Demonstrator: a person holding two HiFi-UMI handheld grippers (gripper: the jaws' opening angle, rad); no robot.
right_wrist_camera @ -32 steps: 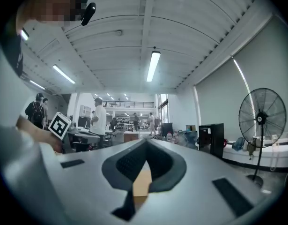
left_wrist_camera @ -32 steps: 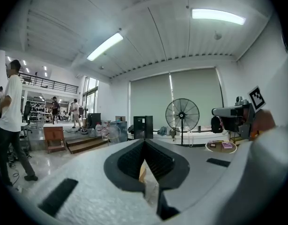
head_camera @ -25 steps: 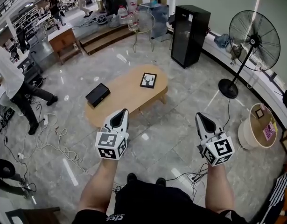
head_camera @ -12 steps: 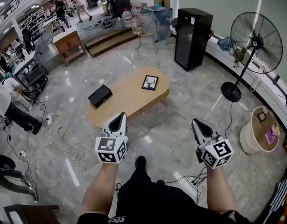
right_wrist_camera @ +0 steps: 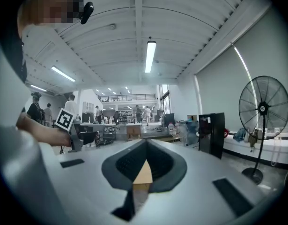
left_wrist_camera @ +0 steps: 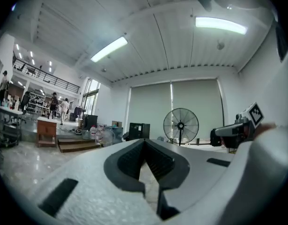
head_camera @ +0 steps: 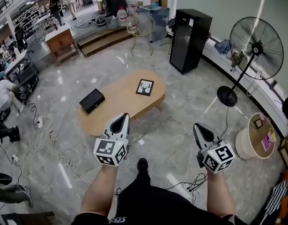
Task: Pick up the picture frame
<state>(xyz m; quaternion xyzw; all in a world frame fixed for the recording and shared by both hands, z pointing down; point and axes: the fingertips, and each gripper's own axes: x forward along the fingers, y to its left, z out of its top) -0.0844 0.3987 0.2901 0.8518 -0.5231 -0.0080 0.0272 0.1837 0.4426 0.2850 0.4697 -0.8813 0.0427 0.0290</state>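
The picture frame [head_camera: 144,87], black-edged with a deer print, lies flat on the right part of an oval wooden table [head_camera: 116,102] in the head view. My left gripper [head_camera: 121,119] is held level in front of the table's near edge, its jaws shut and empty. My right gripper [head_camera: 199,128] hovers over the floor to the right of the table, well short of the frame, also shut with nothing in it. In the left gripper view the left gripper [left_wrist_camera: 144,141] points towards a standing fan. Through the right gripper [right_wrist_camera: 146,143] a strip of the wooden table [right_wrist_camera: 144,174] shows.
A black box [head_camera: 92,101] lies on the table's left part. A black cabinet [head_camera: 189,34] and a wire chair [head_camera: 140,25] stand behind it, a standing fan [head_camera: 254,50] to the right, a round tub [head_camera: 255,137] at right. Cables [head_camera: 45,139] trail over the floor at left.
I have stepped towards the table, which now sits a little further left in the head view. Both grippers stay shut. The person at the far left has mostly left the view.
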